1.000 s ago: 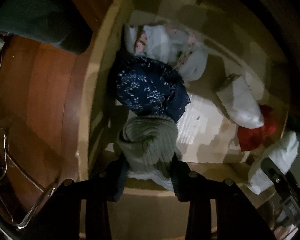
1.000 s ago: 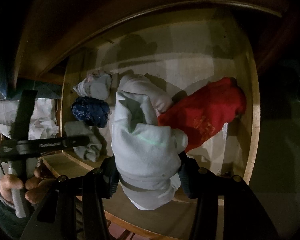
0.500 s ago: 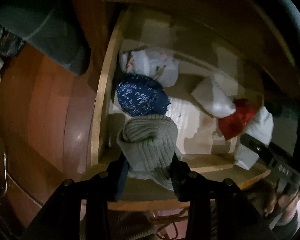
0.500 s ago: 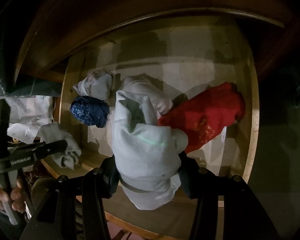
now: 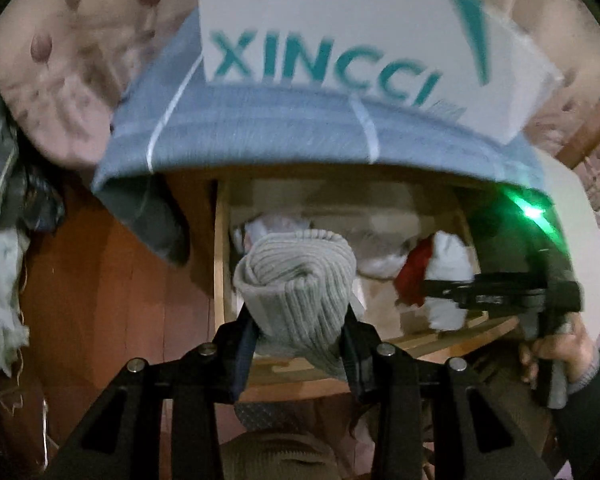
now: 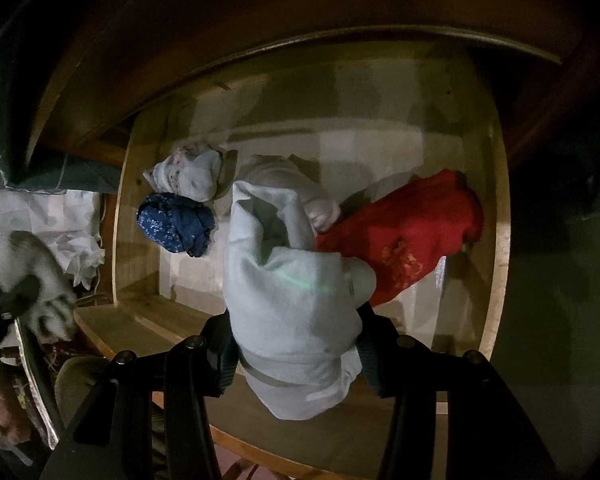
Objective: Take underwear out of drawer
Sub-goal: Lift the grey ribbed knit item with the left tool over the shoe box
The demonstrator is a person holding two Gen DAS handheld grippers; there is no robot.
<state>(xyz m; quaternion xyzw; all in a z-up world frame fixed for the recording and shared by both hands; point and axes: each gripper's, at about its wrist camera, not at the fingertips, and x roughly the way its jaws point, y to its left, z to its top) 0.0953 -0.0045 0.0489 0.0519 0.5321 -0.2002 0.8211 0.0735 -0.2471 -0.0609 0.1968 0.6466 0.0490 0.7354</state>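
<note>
the left gripper [image 5: 300,320] is clamped on a grey ribbed bundle [image 5: 296,276], held in front of the wooden drawer [image 5: 221,264]. above the drawer a blue-grey cloth [image 5: 300,132] hangs over the cabinet top, and on it sits a white box [image 5: 340,32] printed in teal with letters that read "xincci", blurred. the right gripper [image 6: 296,348] is closed on a pale rolled garment [image 6: 288,292] over the drawer's front edge. inside the drawer [image 6: 496,240] lie a red piece [image 6: 412,232], a navy dotted roll [image 6: 176,224] and a white floral roll [image 6: 192,172].
</note>
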